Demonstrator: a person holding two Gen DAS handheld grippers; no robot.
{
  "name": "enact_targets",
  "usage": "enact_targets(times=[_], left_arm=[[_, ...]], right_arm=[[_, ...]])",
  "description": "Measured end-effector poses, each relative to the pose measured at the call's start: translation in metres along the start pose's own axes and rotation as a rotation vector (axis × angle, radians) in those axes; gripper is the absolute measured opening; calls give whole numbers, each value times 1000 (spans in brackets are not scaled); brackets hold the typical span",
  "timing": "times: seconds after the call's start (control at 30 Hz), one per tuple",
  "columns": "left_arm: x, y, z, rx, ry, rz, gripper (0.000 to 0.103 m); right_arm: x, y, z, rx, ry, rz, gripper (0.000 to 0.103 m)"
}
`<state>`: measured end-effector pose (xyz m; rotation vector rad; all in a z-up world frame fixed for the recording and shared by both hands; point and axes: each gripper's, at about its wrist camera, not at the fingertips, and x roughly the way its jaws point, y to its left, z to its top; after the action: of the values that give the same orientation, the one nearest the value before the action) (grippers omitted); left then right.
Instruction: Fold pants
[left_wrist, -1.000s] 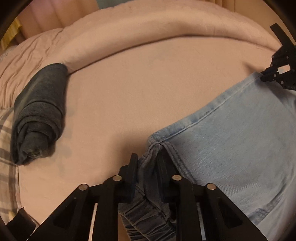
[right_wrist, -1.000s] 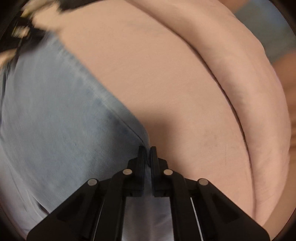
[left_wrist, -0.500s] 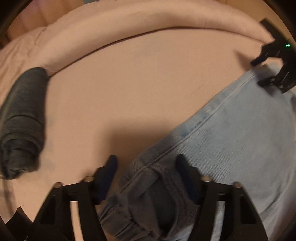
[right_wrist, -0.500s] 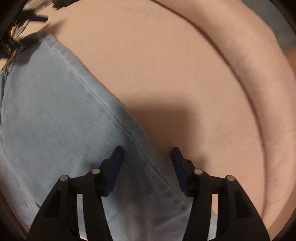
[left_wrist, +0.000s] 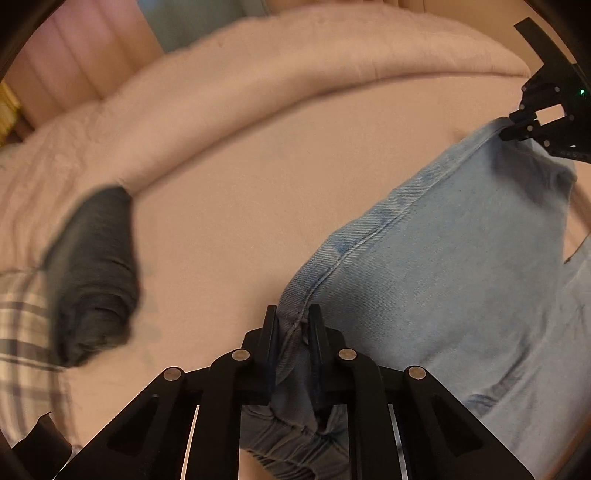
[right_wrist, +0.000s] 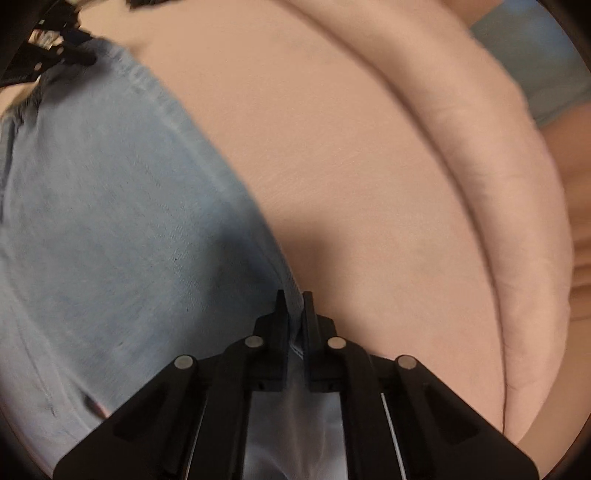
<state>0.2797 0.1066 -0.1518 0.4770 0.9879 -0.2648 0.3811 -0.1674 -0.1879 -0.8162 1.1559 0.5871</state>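
Light blue denim pants (left_wrist: 443, 266) lie over a pink bed sheet (left_wrist: 240, 192). My left gripper (left_wrist: 293, 325) is shut on the folded waistband corner of the pants, with gathered denim bunched between and below the fingers. My right gripper (right_wrist: 294, 314) is shut on the opposite edge of the pants (right_wrist: 110, 221). In the left wrist view the right gripper (left_wrist: 517, 127) shows at the far right, pinching the far corner. In the right wrist view the left gripper (right_wrist: 70, 51) shows at the top left on the other corner. The cloth hangs stretched between them.
A rolled dark grey garment (left_wrist: 92, 269) lies on the sheet to the left, beside a plaid cloth (left_wrist: 22, 332). A thick pink duvet roll (left_wrist: 258, 74) curves along the far side and also shows in the right wrist view (right_wrist: 480, 184).
Half a second ago both grippers were open over the pants' edge. Now both have shut on the denim again and the edge is lifted between them.
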Motion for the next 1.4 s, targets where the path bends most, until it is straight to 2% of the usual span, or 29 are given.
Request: enact_targets(times=[0.07,0.13,0.2,0.33,0.4,0.43,0.5,0.6,0.67,0.83,0.93,1.0,1.13,1.23,1.4], left_arm=[[-23,-4,-1,3,-61,35,15],[-52,-9,-7,8,-122,72,15],[-74,-12,-21,35,-185,110,15],[-121,-36,-51,99,-332,237,15],[-140,-46,-68,97,-392,255,15],[-146,-49,-78,93,-410,256,15],[-152,-59,-100,119,-412,262,15],[-148,-72,-137,176,-390,284,15],[-141,-75,-161,173,-348,266,15],[-117,-92,-206,158,-235,223,15],[-98,-105,-220,194,-182,248,15],[-97,-108,-222,186,-188,254,15],[-100,-104,-220,144,-207,234,15],[-98,-107,-223,171,-193,240,15],[-108,-102,-235,137,-184,188,15]], right_arm=[[-27,-8,-9,24,-51,-56,5],[-56,8,-11,44,-94,-126,5],[-70,6,-16,63,-139,-164,5],[-138,38,-57,67,-249,-264,5],[-156,58,-76,61,-293,-289,5],[-162,67,-97,64,-314,-307,5],[-180,96,-128,32,-342,-343,6],[-192,143,-172,-48,-334,-328,6],[-183,172,-186,-126,-307,-284,6],[-149,245,-219,-223,-219,-110,6],[-128,270,-226,-241,-170,-58,6],[-119,273,-226,-242,-158,-18,6],[-116,282,-220,-272,-139,-14,6],[-118,274,-221,-236,-127,24,6],[-110,285,-234,-166,-119,70,9]])
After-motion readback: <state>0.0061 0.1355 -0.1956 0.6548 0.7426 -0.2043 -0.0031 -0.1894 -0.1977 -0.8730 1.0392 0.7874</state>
